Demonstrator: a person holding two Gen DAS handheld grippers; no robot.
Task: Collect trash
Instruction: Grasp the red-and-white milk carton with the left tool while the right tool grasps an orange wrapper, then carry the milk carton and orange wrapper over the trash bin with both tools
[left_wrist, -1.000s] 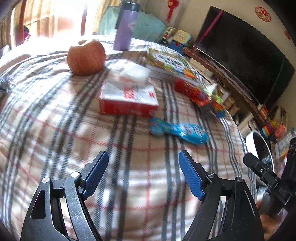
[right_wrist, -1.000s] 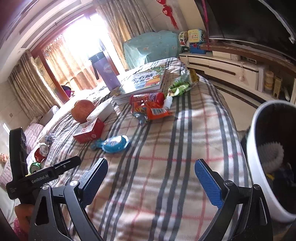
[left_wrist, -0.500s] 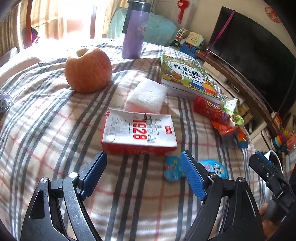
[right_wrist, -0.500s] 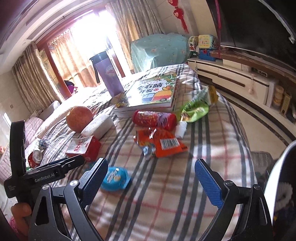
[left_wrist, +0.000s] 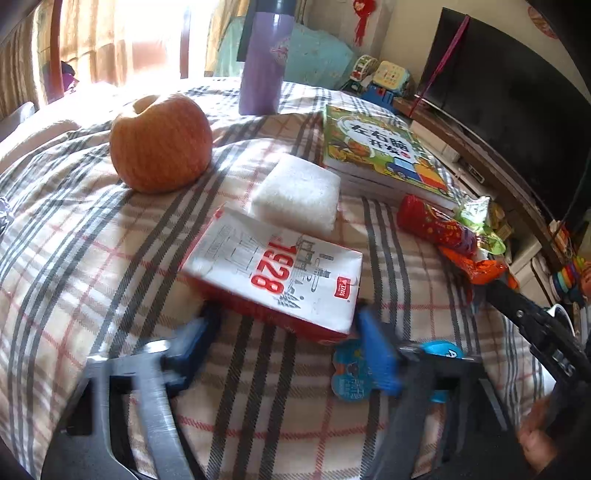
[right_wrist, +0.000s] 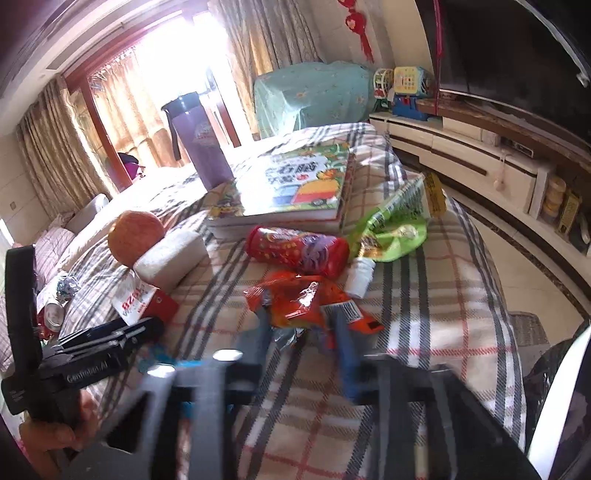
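Bed (left_wrist: 74, 258) under a plaid blanket, grey and red stripes on cream, carries everything. White round bin (right_wrist: 561, 387) with dark liner stands off its near right corner.

Stack of picture books (right_wrist: 295, 188) with a green cover lies mid-bed; tall purple drinking bottle (right_wrist: 203, 147) upright behind it. Orange-red apple (left_wrist: 160, 144) touches nothing; white foam block (left_wrist: 297, 194) just beside it.

Flattened white-and-red carton (left_wrist: 273, 273) printed "1928" lies in front of the block. Left gripper (left_wrist: 284, 347), blue pads, jaws closing and blurred, sits at the carton's near edge; pads do not yet press it. A blue round-ended wrapper (left_wrist: 351, 376) lies behind its right finger.

Red snack tube (right_wrist: 299, 251), green foil bag (right_wrist: 391, 229), small white bottle (right_wrist: 360, 277) cluster mid-right.

Crumpled orange snack wrapper (right_wrist: 299, 299) lies nearest. Right gripper (right_wrist: 301, 343) is closing, the wrapper's near edge between its fingers; contact unclear through blur.
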